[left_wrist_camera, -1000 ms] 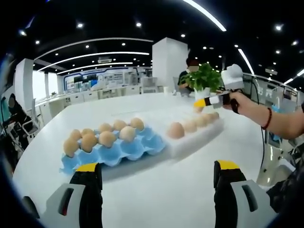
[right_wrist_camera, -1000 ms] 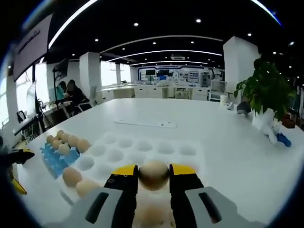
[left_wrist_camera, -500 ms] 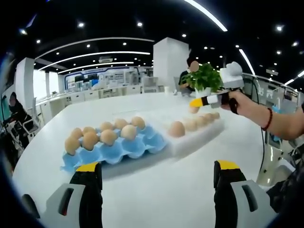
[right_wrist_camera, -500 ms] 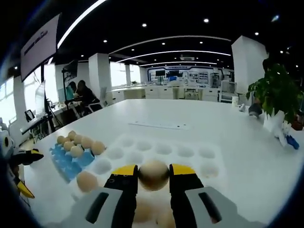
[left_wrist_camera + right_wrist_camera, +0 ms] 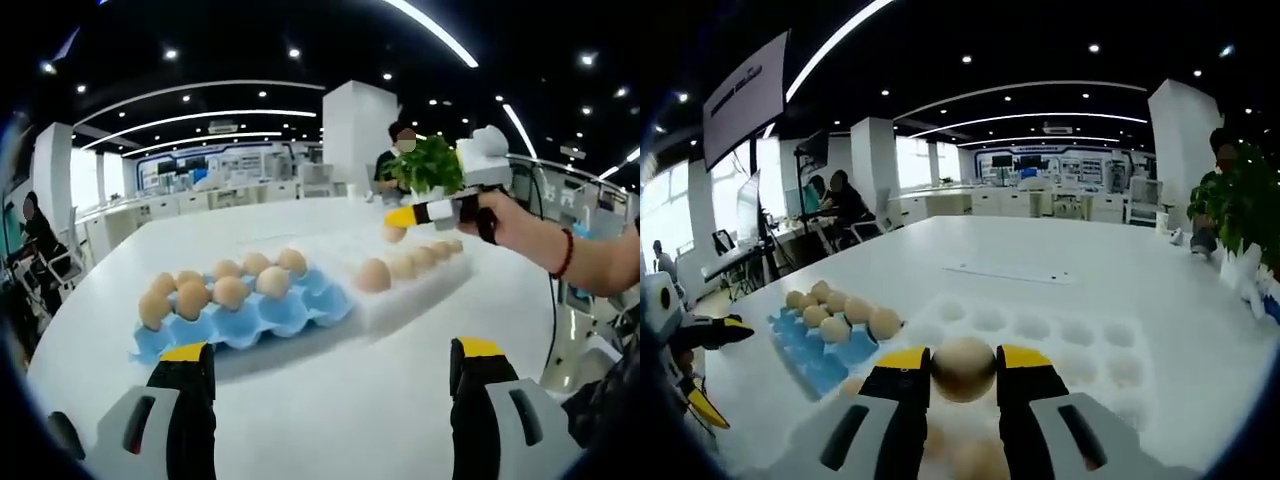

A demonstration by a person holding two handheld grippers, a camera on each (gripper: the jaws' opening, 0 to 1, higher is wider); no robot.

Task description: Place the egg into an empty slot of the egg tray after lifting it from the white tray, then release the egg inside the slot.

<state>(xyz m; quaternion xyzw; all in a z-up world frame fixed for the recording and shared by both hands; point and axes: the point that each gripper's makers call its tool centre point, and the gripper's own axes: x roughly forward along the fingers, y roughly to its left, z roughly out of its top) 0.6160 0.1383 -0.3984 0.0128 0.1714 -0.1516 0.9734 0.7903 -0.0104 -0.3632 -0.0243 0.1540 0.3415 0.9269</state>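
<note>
My right gripper (image 5: 963, 372) is shut on a tan egg (image 5: 963, 368) held above the white tray (image 5: 1080, 335). In the left gripper view that same right gripper (image 5: 398, 222) hangs over the white tray (image 5: 400, 295) with the egg (image 5: 393, 233) between its yellow-tipped fingers. A blue egg tray (image 5: 250, 315) lies left of the white tray, with several eggs in its back rows and bare front slots; it is also the blue egg tray (image 5: 815, 350) in the right gripper view. My left gripper (image 5: 325, 365) stands open low over the table, nothing between its fingers.
Several eggs (image 5: 400, 265) lie in a row on the white tray. A potted green plant (image 5: 425, 165) stands behind it, with a person (image 5: 400, 140) behind that. The white table (image 5: 330, 410) spreads wide in front. People sit at desks (image 5: 835, 200) far off.
The right gripper has carried the egg leftward over the white tray, closer to the blue egg tray. The left gripper has stayed put.
</note>
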